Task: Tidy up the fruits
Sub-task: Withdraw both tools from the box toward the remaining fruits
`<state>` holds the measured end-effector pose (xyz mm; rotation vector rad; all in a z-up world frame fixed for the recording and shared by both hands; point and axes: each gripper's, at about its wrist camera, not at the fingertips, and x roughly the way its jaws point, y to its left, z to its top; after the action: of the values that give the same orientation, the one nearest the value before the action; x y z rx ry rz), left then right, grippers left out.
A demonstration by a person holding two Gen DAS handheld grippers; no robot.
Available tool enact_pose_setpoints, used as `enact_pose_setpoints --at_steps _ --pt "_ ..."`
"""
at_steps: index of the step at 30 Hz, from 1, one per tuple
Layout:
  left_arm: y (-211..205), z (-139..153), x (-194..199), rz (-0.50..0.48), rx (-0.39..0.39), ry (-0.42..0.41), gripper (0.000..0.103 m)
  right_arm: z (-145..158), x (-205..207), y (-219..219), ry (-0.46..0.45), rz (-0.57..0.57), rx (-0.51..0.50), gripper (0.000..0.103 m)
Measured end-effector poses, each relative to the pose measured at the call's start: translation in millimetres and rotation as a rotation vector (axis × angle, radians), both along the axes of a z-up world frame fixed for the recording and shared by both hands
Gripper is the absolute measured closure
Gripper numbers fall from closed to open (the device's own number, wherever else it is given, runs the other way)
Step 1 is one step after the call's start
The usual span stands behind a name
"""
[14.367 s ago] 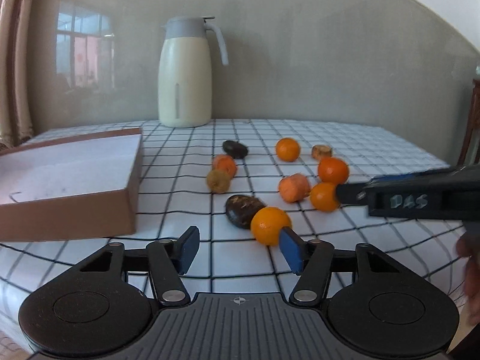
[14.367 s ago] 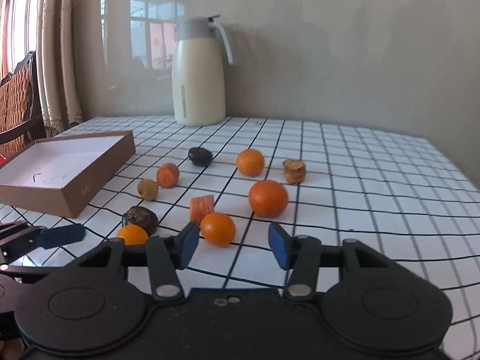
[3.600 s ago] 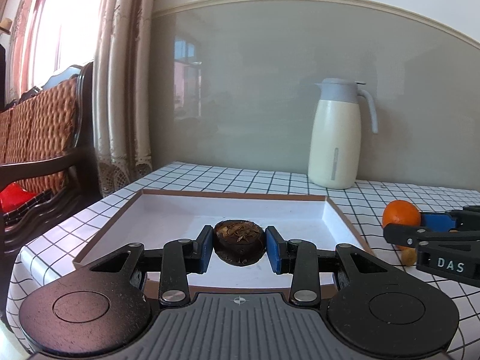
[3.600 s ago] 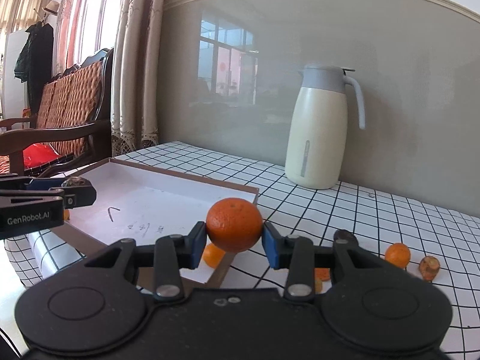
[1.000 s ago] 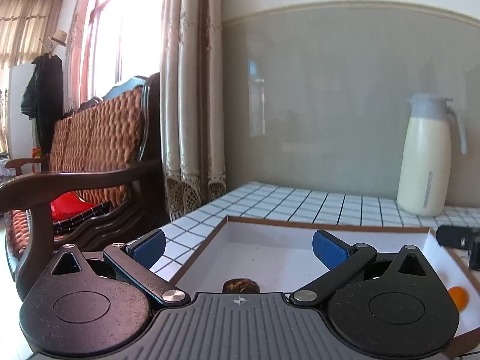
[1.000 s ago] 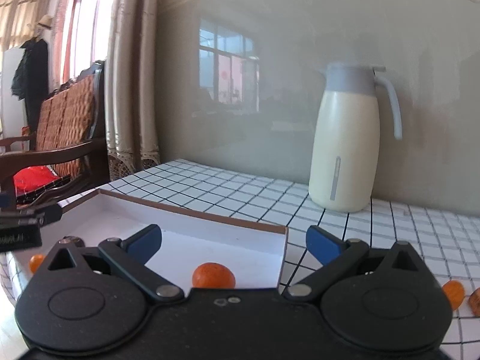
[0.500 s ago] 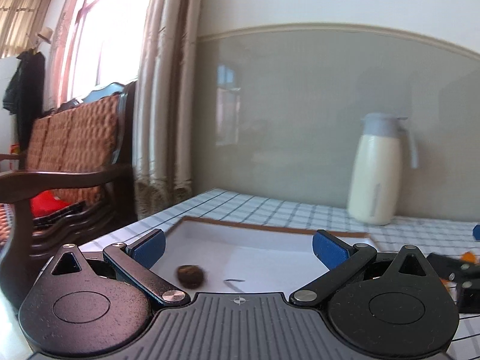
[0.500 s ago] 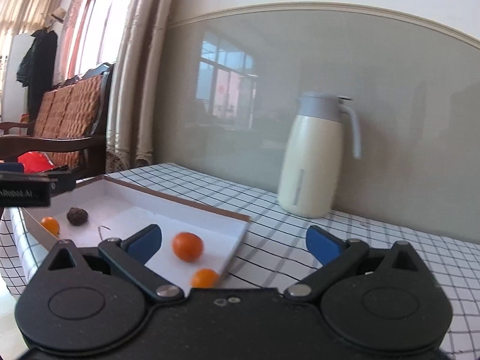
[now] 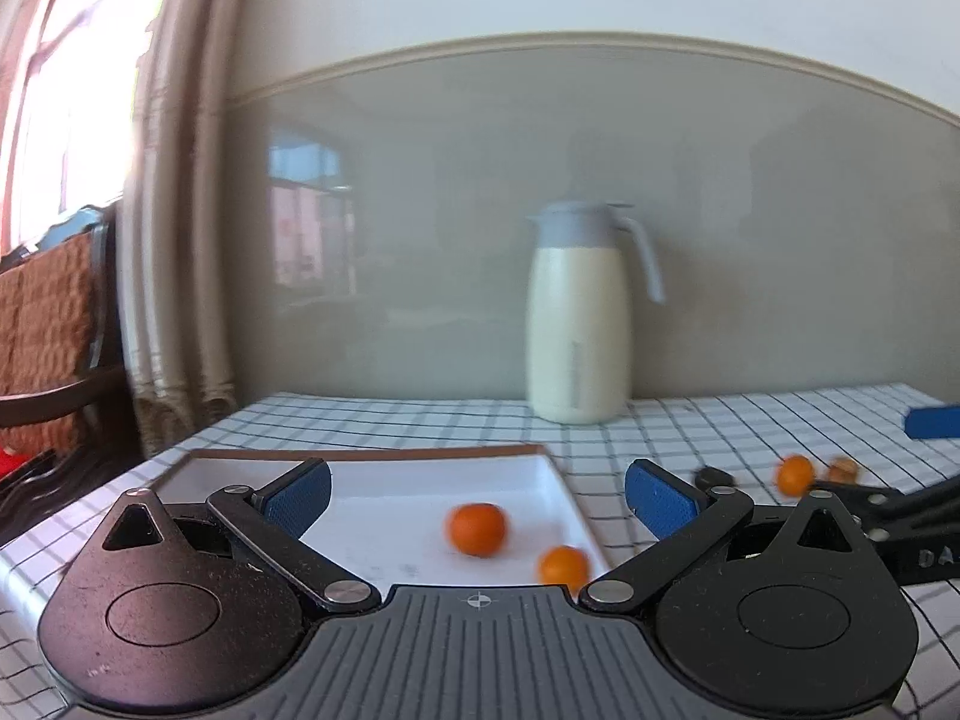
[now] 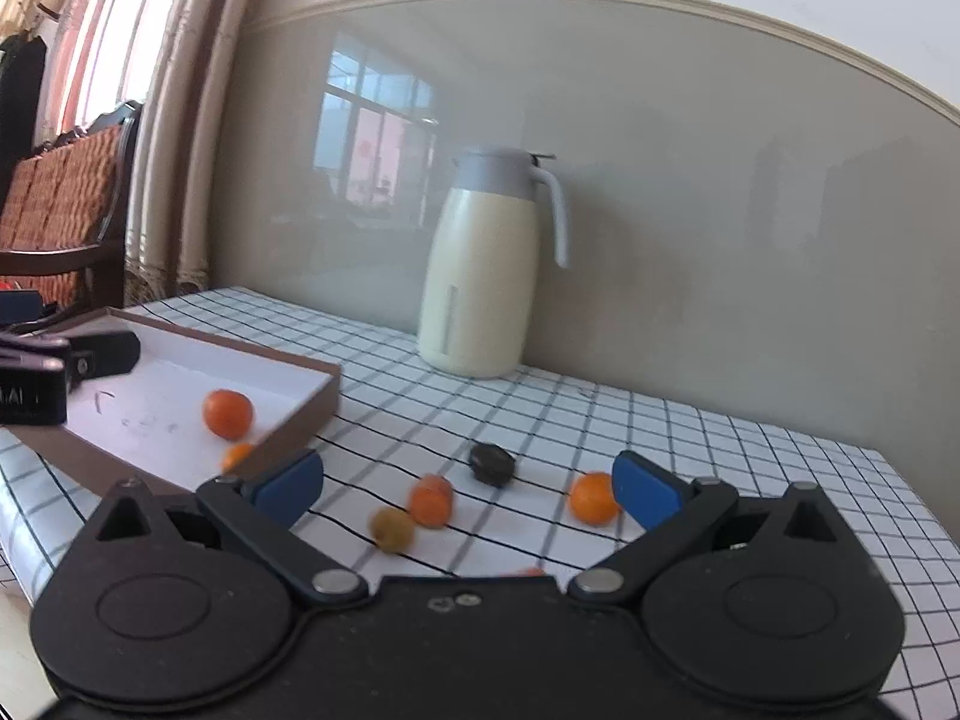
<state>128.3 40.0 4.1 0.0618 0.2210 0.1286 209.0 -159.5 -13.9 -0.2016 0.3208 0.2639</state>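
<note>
The brown box with a white inside [image 9: 384, 480] [image 10: 282, 369] lies on the checked table. A large orange [image 9: 477, 529] [image 10: 227, 414] and a small orange [image 9: 563, 566] [image 10: 237, 455] lie in it. My left gripper [image 9: 477, 489] is open and empty above the box's near side. My right gripper [image 10: 465, 483] is open and empty over the loose fruit: a dark fruit [image 10: 492, 463], an orange piece [image 10: 430, 500], a yellowish fruit [image 10: 392, 530] and an orange [image 10: 591, 499]. The left wrist view shows a loose orange [image 9: 795, 474] and a brown fruit [image 9: 843, 469].
A cream jug with a grey lid [image 9: 579, 315] [image 10: 483, 264] stands at the back by the wall. A wooden chair [image 10: 60, 204] and curtains stand left of the table. The table's left edge is just beyond the box.
Both grippers have swung to the right, away from the box's left end, and stay open. The dark fruit left in the box is out of view now. The loose fruit has come into view.
</note>
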Motion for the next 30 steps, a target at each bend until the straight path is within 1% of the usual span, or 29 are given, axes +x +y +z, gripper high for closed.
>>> enact_pose_setpoints --at_steps 5,9,11,12,14,15,16,18,19,22,24,27,30 --pt "-27 -5 6 -0.074 0.027 0.021 0.000 -7 0 -14 0.025 -0.025 -0.014 0.007" --pt "-42 -8 11 -0.110 0.046 0.038 0.001 -14 3 -23 0.063 -0.038 -0.024 0.013" --pt "-47 -10 12 -0.122 0.047 0.051 0.007 -17 3 -28 0.072 -0.043 -0.025 0.013" --pt "-49 -11 14 -0.127 0.048 0.062 0.010 -18 3 -29 0.078 -0.044 -0.026 0.015" --pt "-52 -13 18 -0.134 0.046 0.079 0.011 -20 3 -32 0.085 -0.041 -0.023 0.017" --pt "-54 -14 19 -0.139 0.043 0.085 0.014 -21 3 -34 0.090 -0.041 -0.022 0.020" --pt "-53 -15 21 -0.145 0.041 0.090 0.016 -22 4 -35 0.100 -0.038 -0.021 0.025" --pt "-57 -18 25 -0.158 0.040 0.109 0.022 -26 6 -37 0.120 -0.033 -0.022 0.031" --pt "-59 -20 27 -0.164 0.040 0.119 0.023 -28 7 -37 0.131 -0.031 -0.025 0.034" --pt "-66 -23 31 -0.189 0.042 0.140 0.026 -33 11 -38 0.143 -0.025 -0.027 0.037" --pt "-70 -26 35 -0.213 0.042 0.157 0.032 -39 14 -39 0.162 -0.025 -0.032 0.039" --pt "-78 -32 43 -0.239 0.057 0.191 0.038 -44 20 -38 0.188 -0.016 -0.047 0.051" --pt "-83 -37 52 -0.245 0.052 0.213 0.039 -46 24 -37 0.194 -0.014 -0.054 0.052"
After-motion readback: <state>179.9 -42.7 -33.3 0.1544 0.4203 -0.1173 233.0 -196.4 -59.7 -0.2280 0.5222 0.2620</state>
